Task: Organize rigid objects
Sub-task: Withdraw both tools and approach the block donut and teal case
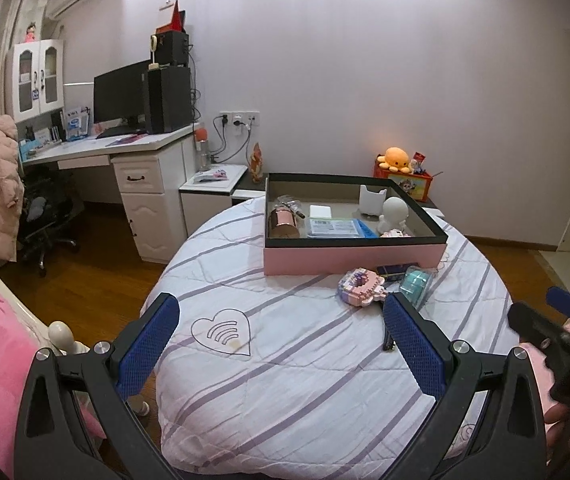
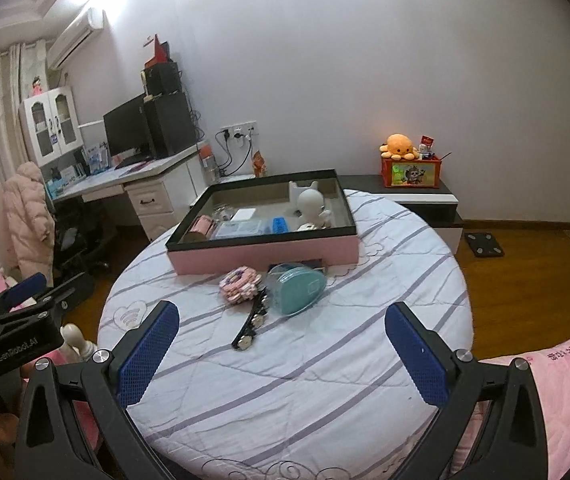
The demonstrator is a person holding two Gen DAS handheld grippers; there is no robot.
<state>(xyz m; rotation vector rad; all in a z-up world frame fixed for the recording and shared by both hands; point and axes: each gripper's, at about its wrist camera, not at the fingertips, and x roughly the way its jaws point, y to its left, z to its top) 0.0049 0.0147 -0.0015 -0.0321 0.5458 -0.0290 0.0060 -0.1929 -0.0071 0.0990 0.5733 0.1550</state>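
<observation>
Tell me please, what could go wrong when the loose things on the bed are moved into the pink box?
The teal heart-shaped case touches the pink block toy and the black strap, so gripping one may drag the others. The quilt is soft, so a pressing gripper might sink and slip. The white figurine stands upright in the pink box; a careless drop could topple it.

A round bed (image 2: 325, 380) with a striped white quilt fills mid-frame. On it lie a pink tray (image 2: 263, 254), brick toy (image 2: 241, 286), teal case (image 2: 295, 290) and black strap (image 2: 251, 328).
</observation>
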